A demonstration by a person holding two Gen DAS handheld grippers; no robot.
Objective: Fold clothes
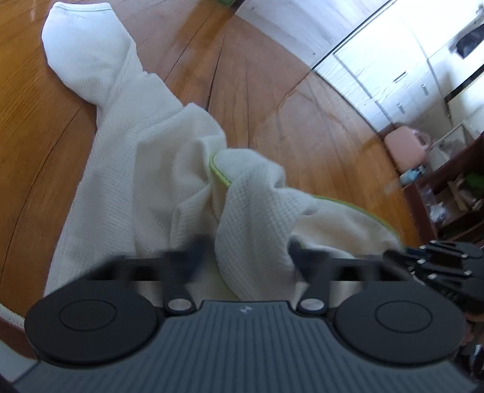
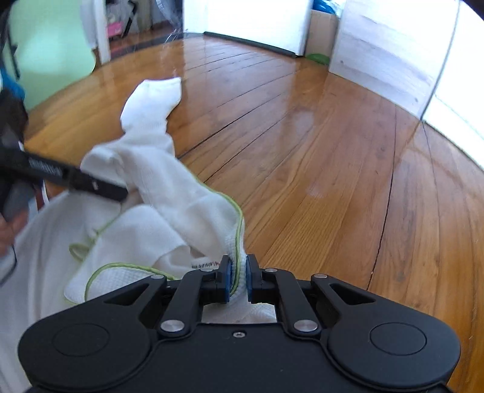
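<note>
A white waffle-knit garment (image 1: 127,187) with lime-green trim lies crumpled on the wooden floor (image 1: 302,127), one sleeve stretched away from me. My left gripper (image 1: 248,260) is buried in a raised fold of it. The cloth drapes over the fingertips and hides them, and the jaws seem shut on that fold. In the right wrist view the same garment (image 2: 157,181) rises in a ridge to my right gripper (image 2: 239,273), whose blue pads (image 2: 227,272) pinch the green-trimmed edge. The left gripper (image 2: 121,193) reaches into the cloth from the left, and the right gripper (image 1: 438,266) shows at the left wrist view's right edge.
White cabinets (image 1: 393,60) and a pink container (image 1: 405,145) stand beyond the floor on the right, next to a dark shelf (image 1: 453,193). White furniture (image 2: 378,51) and a doorway (image 2: 136,24) border the floor (image 2: 332,166) in the right wrist view. A hand (image 2: 9,226) shows at the left.
</note>
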